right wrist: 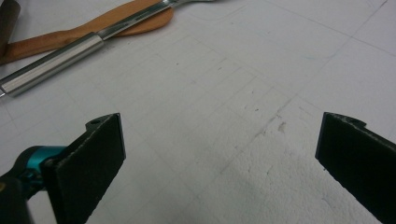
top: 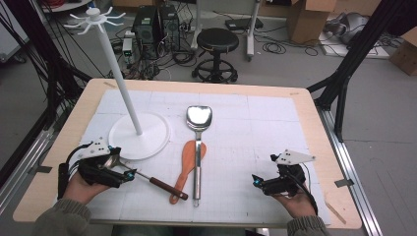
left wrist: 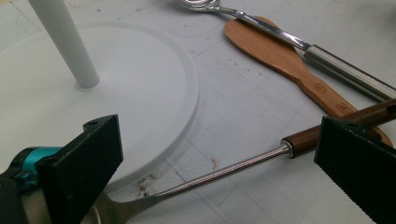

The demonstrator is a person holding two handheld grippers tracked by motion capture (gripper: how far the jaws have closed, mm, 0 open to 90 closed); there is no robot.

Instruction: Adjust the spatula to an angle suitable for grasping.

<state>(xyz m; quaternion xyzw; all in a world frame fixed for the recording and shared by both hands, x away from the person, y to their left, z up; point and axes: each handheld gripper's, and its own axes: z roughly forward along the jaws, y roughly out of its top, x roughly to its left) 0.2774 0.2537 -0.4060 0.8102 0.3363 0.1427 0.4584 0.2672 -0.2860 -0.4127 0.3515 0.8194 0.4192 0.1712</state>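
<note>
A white hook stand [top: 121, 83] rises from its round base [top: 147, 142] left of centre on the mat. Beside it lie a steel turner [top: 198, 129], a wooden spatula [top: 186, 164] and a spoon with a brown wooden handle [top: 162, 186]. My left gripper [top: 120, 173] rests at the front left, open, and the spoon's thin steel shaft [left wrist: 233, 169] runs between its jaws without touching the pads. The spoon's bowl lies just under that gripper. My right gripper [top: 255, 183] sits open at the front right over bare mat [right wrist: 224, 140].
The table [top: 314, 123] carries a white gridded mat. Beyond its far edge stand a black stool [top: 217, 46], computer cases [top: 155, 24], cables and cardboard boxes [top: 307, 17]. Black frame legs [top: 354, 54] flank the table on both sides.
</note>
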